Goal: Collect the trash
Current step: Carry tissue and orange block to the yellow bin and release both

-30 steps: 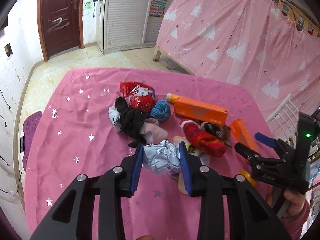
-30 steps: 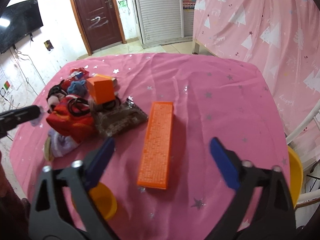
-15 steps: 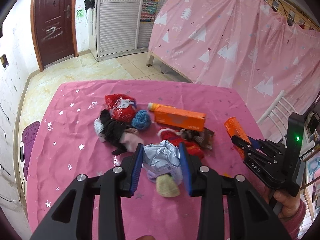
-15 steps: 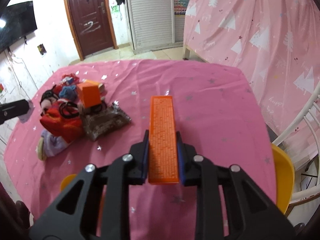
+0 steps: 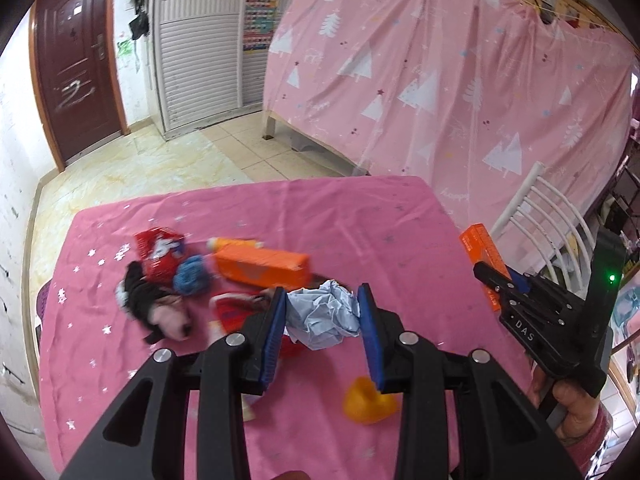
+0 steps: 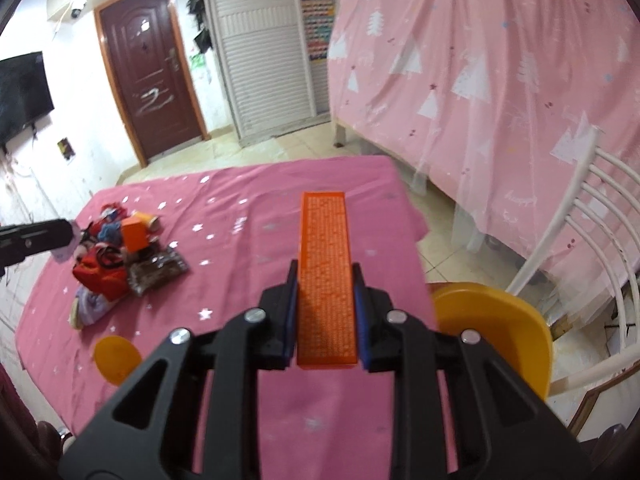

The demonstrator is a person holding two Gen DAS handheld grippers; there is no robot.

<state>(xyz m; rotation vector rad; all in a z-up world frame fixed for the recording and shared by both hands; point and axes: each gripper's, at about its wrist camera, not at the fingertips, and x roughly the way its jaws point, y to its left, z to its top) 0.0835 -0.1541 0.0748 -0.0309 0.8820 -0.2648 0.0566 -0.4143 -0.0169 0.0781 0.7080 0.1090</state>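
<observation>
My left gripper [image 5: 323, 312] is shut on a crumpled pale blue paper wad [image 5: 324, 316] and holds it above the pink tablecloth. My right gripper [image 6: 326, 300] is shut on a long flat orange box [image 6: 326, 272], lifted off the table and pointing away from me. In the left wrist view that orange box [image 5: 478, 252] and the right gripper [image 5: 504, 280] show at the right edge, held by a person's hand [image 5: 568, 400]. A pile of clutter [image 5: 192, 280] stays on the table: a red wrapper, a blue ball, dark cloth and an orange carton [image 5: 260, 266].
A pink star-print cloth covers the table [image 6: 240, 208]. A small orange cup [image 5: 368, 400] lies near the front edge. A white chair with a yellow seat [image 6: 492, 328] stands at the table's right side. A pink curtain [image 5: 440, 100] hangs behind.
The right gripper closed on the flat orange box and lifted it off the table. The left gripper, still gripping the paper wad, rose and moved right, away from the pile.
</observation>
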